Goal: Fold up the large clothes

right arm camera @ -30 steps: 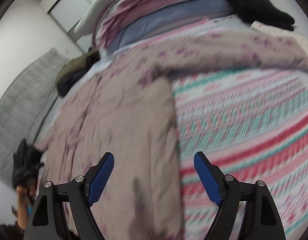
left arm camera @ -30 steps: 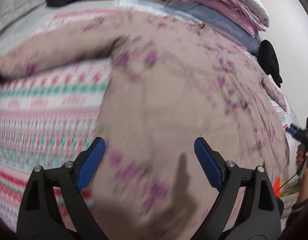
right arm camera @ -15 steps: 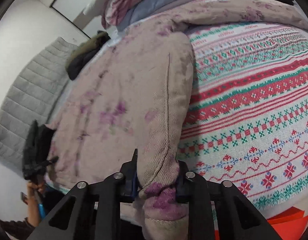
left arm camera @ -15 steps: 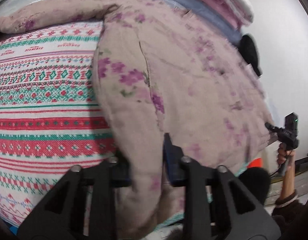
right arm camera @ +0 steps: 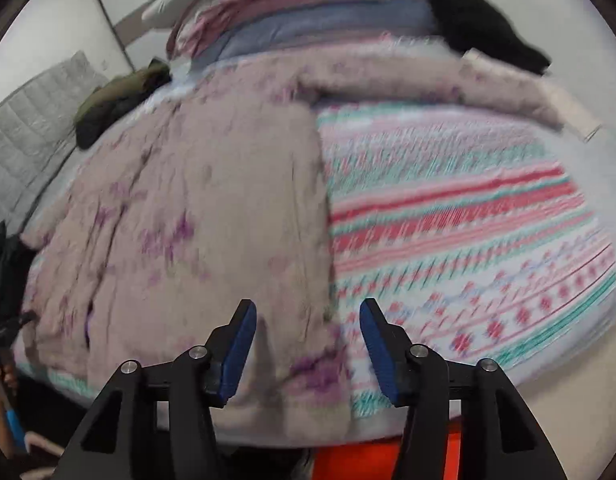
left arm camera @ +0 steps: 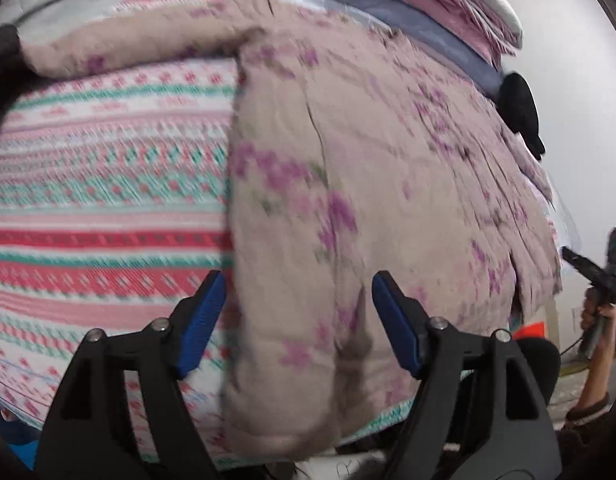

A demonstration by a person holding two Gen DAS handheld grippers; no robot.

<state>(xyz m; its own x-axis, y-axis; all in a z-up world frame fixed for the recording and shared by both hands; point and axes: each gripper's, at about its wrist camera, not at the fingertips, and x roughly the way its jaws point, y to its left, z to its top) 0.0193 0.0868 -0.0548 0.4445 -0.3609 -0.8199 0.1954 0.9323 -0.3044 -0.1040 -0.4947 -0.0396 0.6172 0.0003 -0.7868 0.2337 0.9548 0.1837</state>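
A large beige padded garment with purple flowers (left arm camera: 368, 184) (right arm camera: 195, 216) lies spread flat on a bed, its sleeves stretched out sideways. My left gripper (left arm camera: 297, 320) hovers over the garment's near hem at its left edge; its jaws are opening and the blue pads (left arm camera: 199, 320) stand clear of the cloth. My right gripper (right arm camera: 305, 348) hangs over the hem at the garment's right edge; its jaws are also opening, and the cloth lies loose between and below them. Nothing is held by either.
The bed carries a striped red, green and white patterned cover (left arm camera: 99, 216) (right arm camera: 468, 240). Folded quilts (left arm camera: 428, 4) (right arm camera: 308, 12) are stacked at the far end, with dark clothes (right arm camera: 480, 28) (right arm camera: 115, 104) beside them. A grey quilted headboard (right arm camera: 31, 120) stands at the left.
Both grippers, open a second ago, had pinched the garment's near hem half a second ago; now both have let it go and their jaws stand apart. The views pulled back a little.
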